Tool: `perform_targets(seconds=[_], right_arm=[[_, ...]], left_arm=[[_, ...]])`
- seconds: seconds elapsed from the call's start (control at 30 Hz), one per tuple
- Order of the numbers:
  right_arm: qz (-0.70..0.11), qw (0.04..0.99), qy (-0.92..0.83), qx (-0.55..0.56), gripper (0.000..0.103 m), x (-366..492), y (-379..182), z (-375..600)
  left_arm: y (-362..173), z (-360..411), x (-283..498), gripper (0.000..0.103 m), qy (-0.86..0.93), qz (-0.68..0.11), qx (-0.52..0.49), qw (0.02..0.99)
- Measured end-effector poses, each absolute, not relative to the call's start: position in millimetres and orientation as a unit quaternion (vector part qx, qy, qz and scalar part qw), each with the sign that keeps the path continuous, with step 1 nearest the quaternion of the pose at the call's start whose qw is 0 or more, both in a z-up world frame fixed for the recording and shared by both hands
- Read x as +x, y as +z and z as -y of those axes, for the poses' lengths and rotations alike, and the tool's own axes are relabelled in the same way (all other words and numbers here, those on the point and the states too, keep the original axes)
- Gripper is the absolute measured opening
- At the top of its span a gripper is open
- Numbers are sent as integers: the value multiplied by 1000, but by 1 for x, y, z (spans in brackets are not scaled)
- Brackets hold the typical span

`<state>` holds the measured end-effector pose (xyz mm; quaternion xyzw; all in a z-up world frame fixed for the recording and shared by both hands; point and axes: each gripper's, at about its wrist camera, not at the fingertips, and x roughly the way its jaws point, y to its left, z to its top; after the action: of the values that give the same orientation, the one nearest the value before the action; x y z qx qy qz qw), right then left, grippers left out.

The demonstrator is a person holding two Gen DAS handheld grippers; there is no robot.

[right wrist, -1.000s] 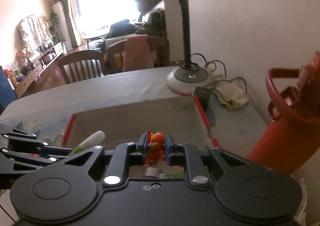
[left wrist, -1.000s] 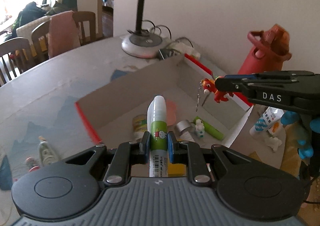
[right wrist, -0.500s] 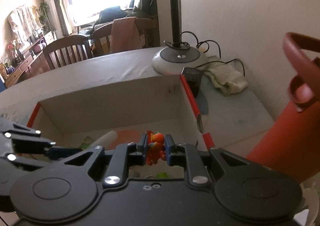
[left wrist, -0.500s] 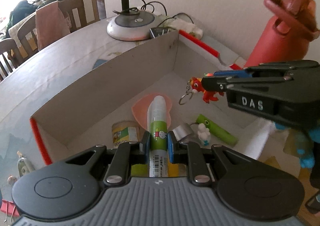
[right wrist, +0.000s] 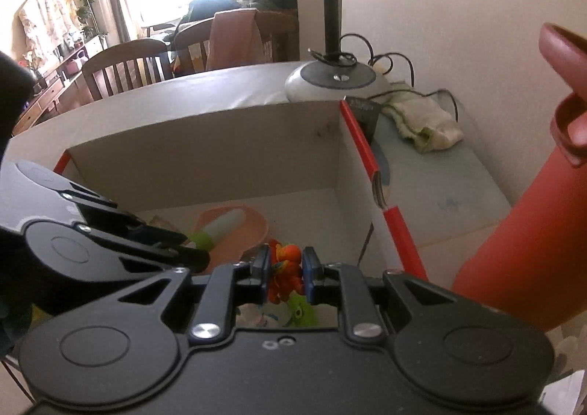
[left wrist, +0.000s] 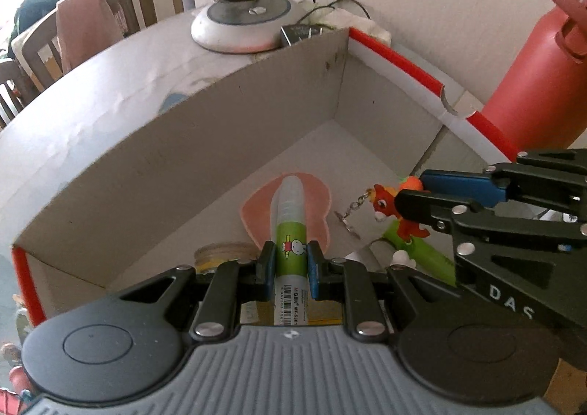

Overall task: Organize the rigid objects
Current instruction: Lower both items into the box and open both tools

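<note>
My left gripper (left wrist: 290, 262) is shut on a green-and-white glue stick (left wrist: 291, 228), held over the open cardboard box (left wrist: 154, 143). My right gripper (right wrist: 286, 273) is shut on an orange toy keychain (right wrist: 284, 270). In the left wrist view that keychain (left wrist: 389, 204) hangs just right of the glue stick with its ring dangling. The left gripper (right wrist: 190, 255) and the glue stick (right wrist: 220, 229) also show at the left of the right wrist view. On the box floor lie a pink dish (left wrist: 256, 207), a green toy (left wrist: 425, 257) and a small jar (left wrist: 223, 253).
A red water bottle (left wrist: 532, 84) stands right of the box. A desk lamp base (left wrist: 240, 20) with cables and a charger sits behind the box. A crumpled cloth (right wrist: 423, 119) lies near the wall. Chairs (right wrist: 124, 64) stand beyond the table. Small items (left wrist: 14, 371) lie left of the box.
Both grippers came down and forward over the box, still holding the glue stick and the keychain. The box interior now fills more of each view.
</note>
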<state>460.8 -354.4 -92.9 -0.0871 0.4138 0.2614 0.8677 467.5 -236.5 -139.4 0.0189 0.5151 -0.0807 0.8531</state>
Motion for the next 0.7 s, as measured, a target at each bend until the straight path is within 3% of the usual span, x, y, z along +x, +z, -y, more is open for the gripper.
perform_targets(seconds=[0.4,0.7], right_arm=[[-431,861,258,-82,21,458,-96,360],[-436,858,261,-73,31,454,-91,362]], left_arm=[[-150,235,472,17,-83,-544,9,835],[-145,225,471,18,-71,-543,-16,837]])
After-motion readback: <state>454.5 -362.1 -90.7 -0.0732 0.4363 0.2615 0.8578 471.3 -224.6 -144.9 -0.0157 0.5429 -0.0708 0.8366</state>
